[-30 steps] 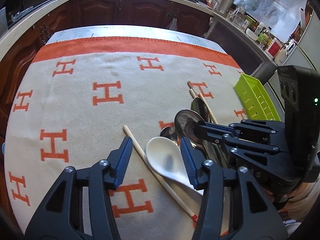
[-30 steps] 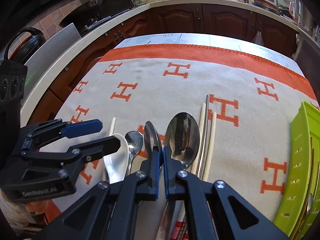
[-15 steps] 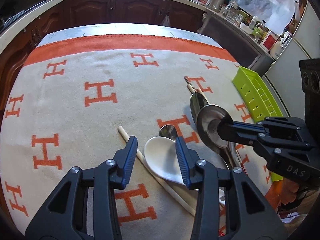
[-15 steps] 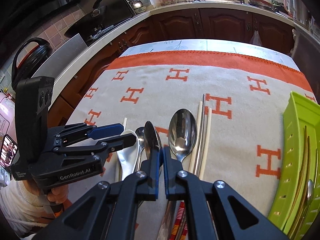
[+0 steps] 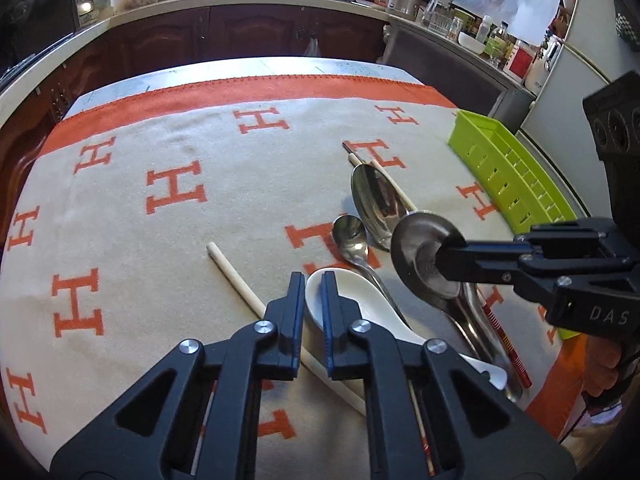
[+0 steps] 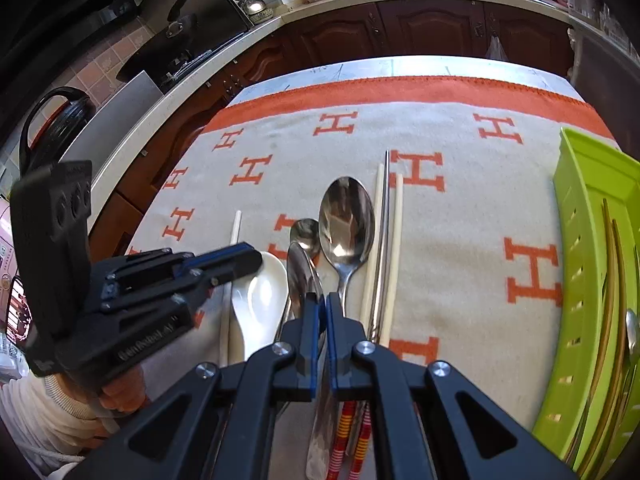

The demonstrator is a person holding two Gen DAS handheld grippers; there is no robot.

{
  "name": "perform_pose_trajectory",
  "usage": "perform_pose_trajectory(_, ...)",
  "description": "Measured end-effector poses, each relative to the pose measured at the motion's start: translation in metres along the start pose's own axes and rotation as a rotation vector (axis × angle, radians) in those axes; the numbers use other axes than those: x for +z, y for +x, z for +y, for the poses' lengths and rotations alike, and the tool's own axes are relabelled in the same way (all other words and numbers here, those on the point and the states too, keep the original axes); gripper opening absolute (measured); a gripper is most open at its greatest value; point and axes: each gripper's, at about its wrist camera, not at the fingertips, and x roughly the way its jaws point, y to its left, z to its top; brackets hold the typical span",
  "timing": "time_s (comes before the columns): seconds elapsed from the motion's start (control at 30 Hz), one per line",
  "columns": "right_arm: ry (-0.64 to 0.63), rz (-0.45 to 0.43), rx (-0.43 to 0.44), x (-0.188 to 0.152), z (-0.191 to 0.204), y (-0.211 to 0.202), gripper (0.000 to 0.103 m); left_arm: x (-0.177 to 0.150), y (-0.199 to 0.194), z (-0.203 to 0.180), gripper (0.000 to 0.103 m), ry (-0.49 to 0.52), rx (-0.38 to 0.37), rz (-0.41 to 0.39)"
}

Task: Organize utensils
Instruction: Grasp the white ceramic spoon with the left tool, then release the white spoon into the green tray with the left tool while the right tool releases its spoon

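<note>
Since the earlier frame, your left gripper point(image 5: 311, 286) has narrowed from a wide spread to a slim gap at the rim of the white ceramic spoon point(image 5: 352, 304), and your right gripper point(image 6: 323, 306) has carried its steel spoon point(image 6: 302, 276) up off the blanket point(image 5: 160, 240).

Working left to right in the left wrist view:

- Single chopstick point(image 5: 236, 280) — lies diagonally on the blanket, just left of your left gripper, and runs back under it.
- Left gripper — fingers nearly closed, gap slim; the left edge of the white ceramic spoon's bowl sits at the fingertips. You cannot tell from either view whether the pads actually pinch the rim.
- White ceramic spoon — flat on the blanket, bowl pointing away from you, handle running back to the right.
- Small steel spoon point(image 5: 352, 236) — lies just beyond the ceramic bowl, its handle running along the bowl's right side.
- Large steel spoon point(image 5: 374, 204) — lies further back, beside the chopstick set point(image 5: 394, 192), which extends toward the far H mark.
- Right gripper point(image 5: 448, 264) — clamped on the steel spoon point(image 5: 416, 256), whose bowl is tilted on edge and raised above the other utensils.
- Green tray point(image 5: 508, 184) — stands at the right edge of the blanket, well apart from the spoon pile; the right wrist view shows long-handled utensils already lying inside it
</note>
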Motion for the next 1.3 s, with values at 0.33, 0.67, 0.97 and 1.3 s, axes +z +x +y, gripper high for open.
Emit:
perform_pose_trajectory(0.33, 0.024, -0.031, 0.034, -0.012, 0.002, -0.024, 0.004, 0.005, -0.032, 0.005, 0.001, -0.135, -0.102, -0.038)
perform_pose_trajectory(0.67, 0.066, -0.129, 0.005, -0.029, -0.017, -0.090, 0.004, 0.017, -0.078, -0.019, 0.001, -0.117, -0.202, -0.082)
perform_pose_trajectory(0.97, 0.122, -0.261, -0.153, -0.057, -0.065, -0.161, 0.004, 0.046, -0.098, -0.110, 0.001, 0.058, -0.315, -0.110)
perform_pose_trajectory(1.3, 0.208, -0.259, -0.292, -0.077, -0.129, -0.160, 0.004, 0.066, -0.043, -0.217, 0.001, 0.225, -0.348, -0.020)
